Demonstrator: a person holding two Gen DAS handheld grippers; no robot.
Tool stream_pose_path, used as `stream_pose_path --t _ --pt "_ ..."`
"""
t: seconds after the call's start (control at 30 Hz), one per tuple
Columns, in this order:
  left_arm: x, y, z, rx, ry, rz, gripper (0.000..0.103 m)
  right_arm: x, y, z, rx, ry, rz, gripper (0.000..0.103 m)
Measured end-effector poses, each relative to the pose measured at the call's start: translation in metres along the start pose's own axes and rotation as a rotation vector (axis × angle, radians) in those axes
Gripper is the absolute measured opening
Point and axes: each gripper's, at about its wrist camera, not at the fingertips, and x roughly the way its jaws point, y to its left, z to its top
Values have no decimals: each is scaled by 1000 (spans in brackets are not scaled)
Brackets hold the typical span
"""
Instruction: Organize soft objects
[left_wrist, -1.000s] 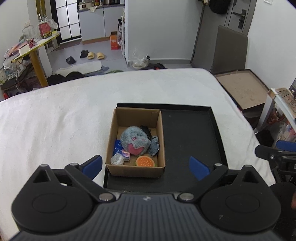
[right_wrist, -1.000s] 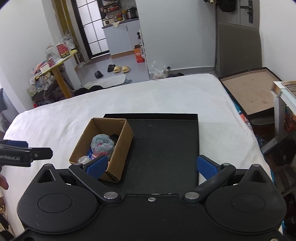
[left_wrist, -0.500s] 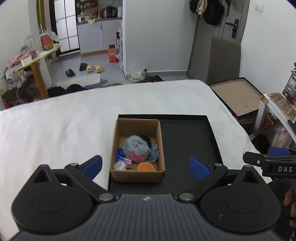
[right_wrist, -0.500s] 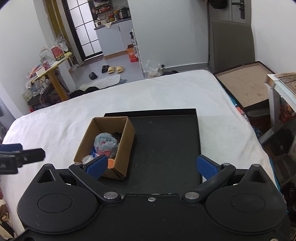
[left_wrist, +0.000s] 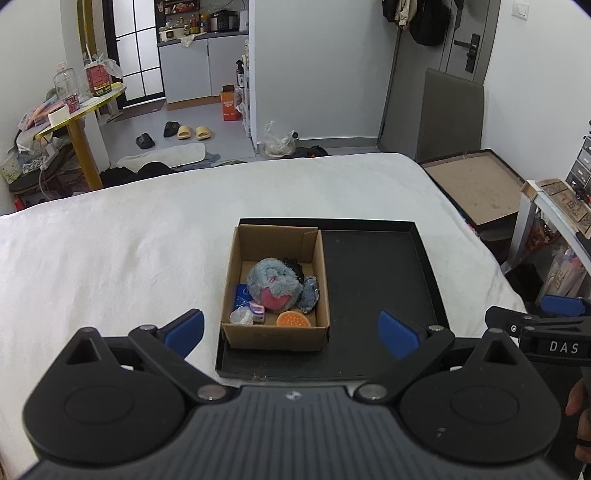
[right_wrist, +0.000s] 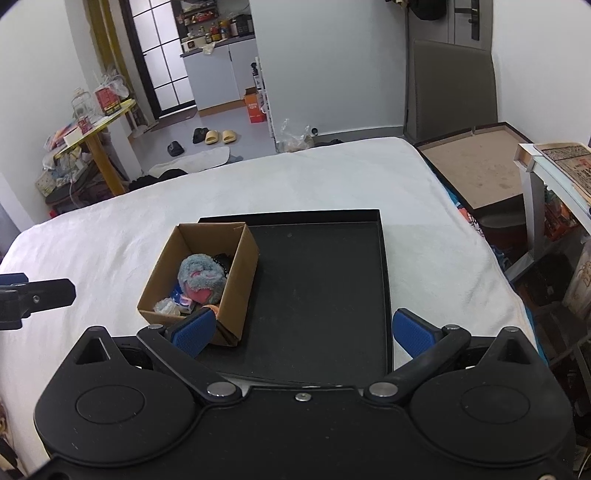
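Note:
A brown cardboard box (left_wrist: 274, 334) (right_wrist: 236, 277) stands in the left part of a shallow black tray (left_wrist: 380, 266) (right_wrist: 325, 288) on the white bed. Inside lie a grey and pink plush toy (left_wrist: 275, 282) (right_wrist: 201, 275), an orange round piece (left_wrist: 293, 318), a blue packet (left_wrist: 242, 295), a pale crumpled lump (left_wrist: 241, 316) and a dark grey soft piece (left_wrist: 309, 293). My left gripper (left_wrist: 291, 330) hangs open above the tray's near edge, holding nothing. My right gripper (right_wrist: 302, 332) is open too, empty, its left finger (right_wrist: 194, 330) in front of the box's near corner.
White bedding (left_wrist: 110, 240) surrounds the tray. Right of the bed stand a flat brown board (left_wrist: 476, 184) on the floor and a white side table (right_wrist: 554, 162). A yellow table (left_wrist: 77, 118) with clutter and slippers (left_wrist: 192, 131) lie beyond the bed's far edge.
Both grippers have drawn back and risen from the tray, so the box looks smaller and farther. Both stay open. The box's contents have not moved.

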Motion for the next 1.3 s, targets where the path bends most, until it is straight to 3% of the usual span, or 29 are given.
stream_pose_path --t 1.3 --pt "13 3 -9 -10 58 9 100 -5 13 -9 -24 1 17 103"
